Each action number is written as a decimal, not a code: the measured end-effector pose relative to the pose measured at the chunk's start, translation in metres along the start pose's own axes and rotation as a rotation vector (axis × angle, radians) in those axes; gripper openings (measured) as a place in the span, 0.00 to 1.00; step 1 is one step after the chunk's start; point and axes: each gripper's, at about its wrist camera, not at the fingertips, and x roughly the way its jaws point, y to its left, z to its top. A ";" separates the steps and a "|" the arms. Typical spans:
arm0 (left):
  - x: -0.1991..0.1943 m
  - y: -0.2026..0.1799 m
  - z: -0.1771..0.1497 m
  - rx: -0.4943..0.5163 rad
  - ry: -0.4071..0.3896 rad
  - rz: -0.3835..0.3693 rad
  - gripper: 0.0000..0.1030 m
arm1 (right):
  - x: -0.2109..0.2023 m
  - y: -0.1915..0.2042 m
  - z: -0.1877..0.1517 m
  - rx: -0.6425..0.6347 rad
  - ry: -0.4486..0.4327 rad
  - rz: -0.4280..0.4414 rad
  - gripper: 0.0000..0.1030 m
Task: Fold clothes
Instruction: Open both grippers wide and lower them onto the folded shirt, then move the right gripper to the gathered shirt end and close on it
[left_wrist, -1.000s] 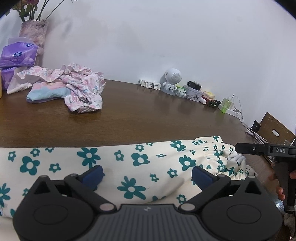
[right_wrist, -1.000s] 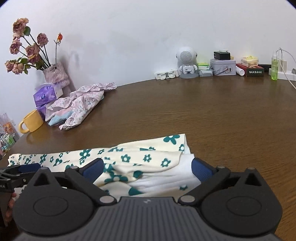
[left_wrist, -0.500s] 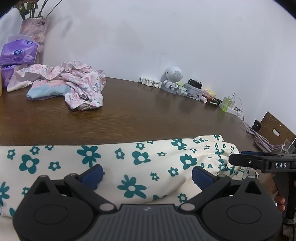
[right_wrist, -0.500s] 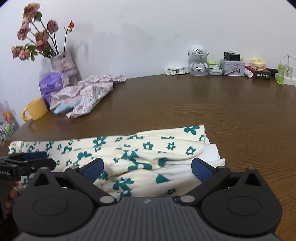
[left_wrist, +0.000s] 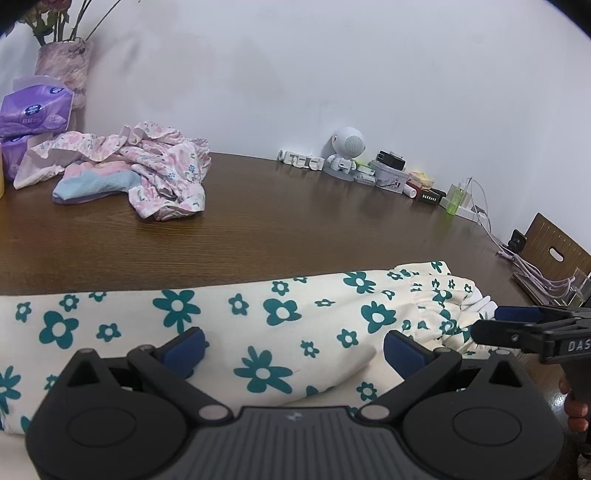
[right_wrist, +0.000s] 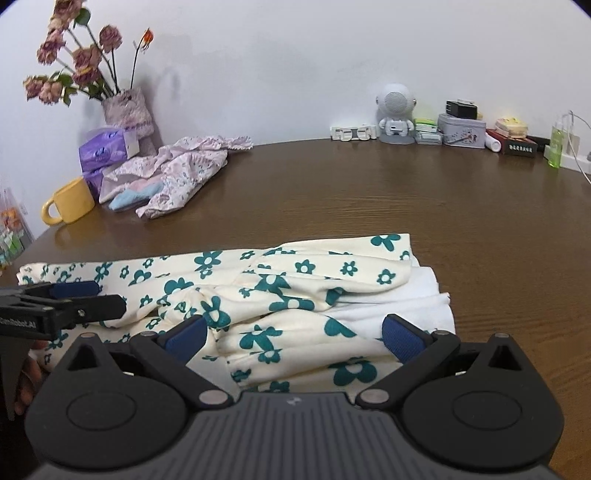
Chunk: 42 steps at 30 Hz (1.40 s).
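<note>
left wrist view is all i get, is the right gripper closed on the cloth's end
Observer: No. The right gripper is open, its fingers either side of the bunched cloth.
Operator: is that end flat
Observer: No, it is creased, and a white layer sticks out from under the floral top on the right.
Operator: anything at far left i'm missing
Observer: A yellow mug stands just left of the pink pile, handle pointing left.
</note>
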 end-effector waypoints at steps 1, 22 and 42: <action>0.000 0.000 0.000 0.002 0.001 0.001 1.00 | -0.002 -0.002 -0.001 0.009 -0.003 -0.001 1.00; -0.014 -0.028 0.008 0.087 -0.066 -0.102 0.93 | -0.053 -0.054 -0.037 0.288 -0.038 -0.037 0.99; -0.038 -0.031 0.001 0.057 -0.083 -0.044 1.00 | -0.049 -0.006 -0.025 0.201 -0.082 -0.180 1.00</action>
